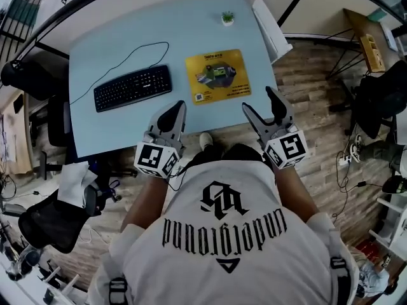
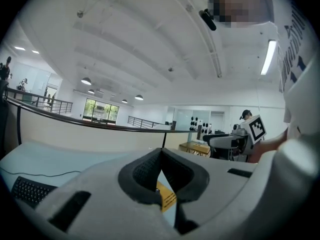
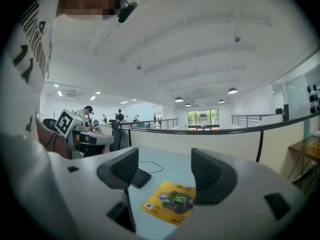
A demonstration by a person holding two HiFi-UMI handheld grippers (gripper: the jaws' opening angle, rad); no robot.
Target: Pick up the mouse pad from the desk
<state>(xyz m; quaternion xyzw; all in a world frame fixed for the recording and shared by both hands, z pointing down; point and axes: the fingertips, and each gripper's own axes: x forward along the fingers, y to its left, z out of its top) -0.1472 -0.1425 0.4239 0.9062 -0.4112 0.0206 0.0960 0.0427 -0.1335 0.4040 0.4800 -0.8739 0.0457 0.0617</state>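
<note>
Scanning from the left of the head view, a black keyboard (image 1: pixel 132 88) is noted at about ten o'clock from the person. Its cable (image 1: pixel 127 59) is looped toward the far side of the pale blue desk (image 1: pixel 108 43). It is set just left of the task's thing and is judged no obstacle.

The left gripper (image 1: pixel 176 110) is held over the desk's near edge and pointed toward twelve o'clock. In the left gripper view its jaws are seen clenched tip to tip with nothing caught between them. Only a yellow corner of the pad is glimpsed below. Closed like this, it is judged to be kept as a blunt tool for pinning or nudging, or simply idle.

The mouse pad (image 1: pixel 217 76), yellow with a printed picture, is laid flat on the desk at twelve o'clock, ahead of both grippers and touched by neither. Because it lies flush, little edge is offered, and a jaw is judged to be needed under one border.

The right gripper (image 1: pixel 259 103) is held at about one o'clock, by the desk's near right corner. Its jaws are spread and empty. In the right gripper view the pad is framed in the gap, though ahead of the tips. This spread is read as readiness for a pinch.

A small potted plant (image 1: pixel 227 18) is noted beyond the pad at the far edge, well apart from it.
</note>
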